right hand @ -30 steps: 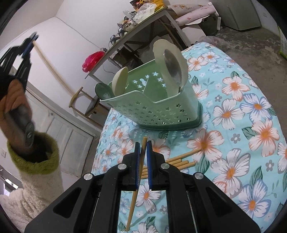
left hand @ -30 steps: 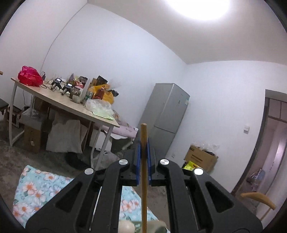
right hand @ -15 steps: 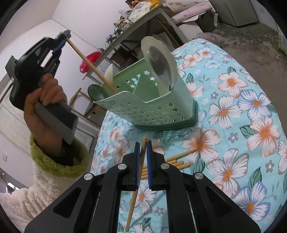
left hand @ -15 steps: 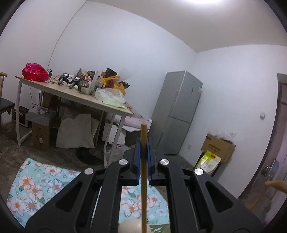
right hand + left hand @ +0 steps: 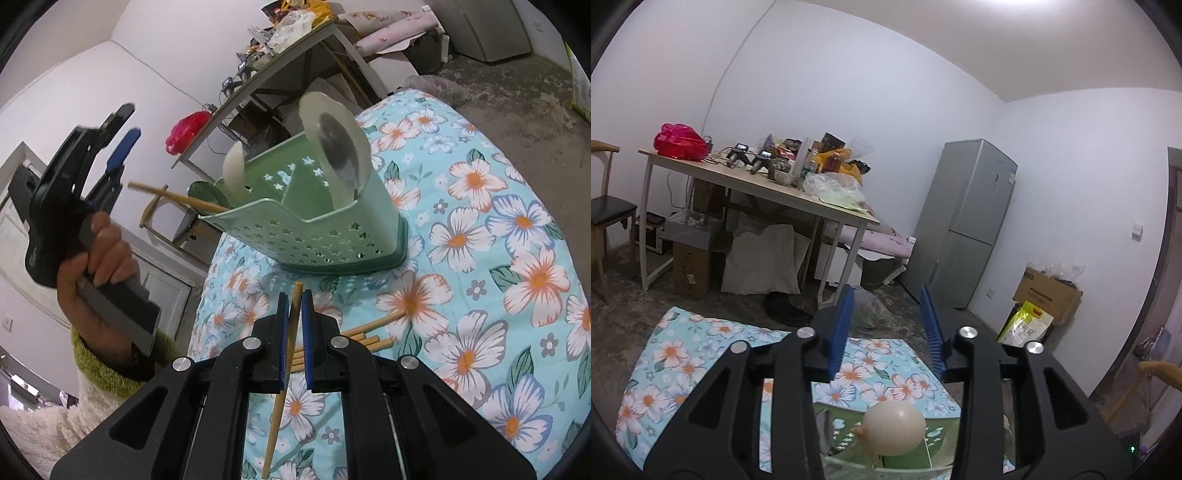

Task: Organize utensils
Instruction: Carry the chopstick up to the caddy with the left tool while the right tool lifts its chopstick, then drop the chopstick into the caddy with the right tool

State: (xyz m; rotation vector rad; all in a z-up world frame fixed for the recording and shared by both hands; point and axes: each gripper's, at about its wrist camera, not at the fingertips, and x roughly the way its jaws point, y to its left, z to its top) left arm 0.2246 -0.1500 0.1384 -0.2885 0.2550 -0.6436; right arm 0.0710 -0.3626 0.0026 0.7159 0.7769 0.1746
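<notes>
The left claw (image 5: 123,142) is seen w/ its blue pads parted; its jaws have just been opening, and nothing is gripped between them. A wooden chopstick (image 5: 177,197) lies just beside that claw, one end by the pads, the other end inside the green star-pierced utensil caddy (image 5: 314,236), resting tilted over the caddy rim. Whether the stick is touching the claw can't be told. The claw is held by a hand (image 5: 98,254) in a fluffy cream sleeve w/ green cuff.

From the left wrist view, the left claw (image 5: 886,325) is shown above the caddy, w/ a cream spoon bowl (image 5: 894,428) directly below.

The right claw (image 5: 293,332) is closed tight on a second chopstick (image 5: 284,365), gripped partway along, its tip pointed toward the caddy and its tail hanging down over the floral cloth (image 5: 498,258). A bundle of loose chopsticks (image 5: 373,332) is laid on the cloth just behind the right claw's pads.

The caddy is stood upright on the cloth. In it are kept a large cream spoon (image 5: 340,147) w/ a metal spoon against it, a smaller cream spoon (image 5: 234,166), and a dark green spoon (image 5: 205,192) at the far-left end.

In the background, a cluttered bench (image 5: 757,184) and a grey fridge (image 5: 967,221) are visible.
</notes>
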